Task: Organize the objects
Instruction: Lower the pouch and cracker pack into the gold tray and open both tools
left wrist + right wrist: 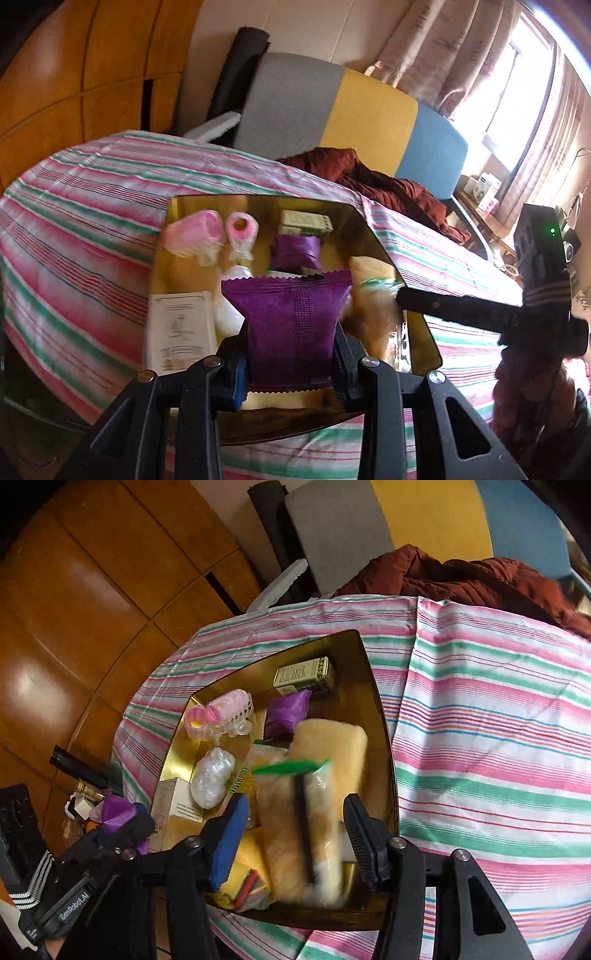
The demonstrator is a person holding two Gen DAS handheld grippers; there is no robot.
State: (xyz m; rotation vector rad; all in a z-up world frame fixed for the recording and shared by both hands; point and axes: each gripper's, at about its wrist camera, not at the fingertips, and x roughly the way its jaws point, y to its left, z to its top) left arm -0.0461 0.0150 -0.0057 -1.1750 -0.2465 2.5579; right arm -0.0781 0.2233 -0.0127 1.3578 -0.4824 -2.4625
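Observation:
A gold tray (369,229) (373,686) lies on a striped tablecloth. My left gripper (291,363) is shut on a purple foil packet (291,317) just above the tray's near edge; the same gripper (122,827) appears low left in the right wrist view. My right gripper (295,840) stands open over the tray's near end. A blurred clear bag with a green top and pale yellow contents (299,830) sits between its fingers with gaps on both sides. In the tray lie pink hair rollers (229,709), a second purple packet (286,710), a green-and-white box (304,674) and a yellow sponge (332,746).
A white printed box (181,328) and a clear plastic bundle (214,775) fill the tray's left side. A rust-red jacket (388,181) lies on a grey, yellow and blue chair (369,110) behind the table. The wooden floor (74,627) drops away left; bare striped cloth (498,738) spreads right.

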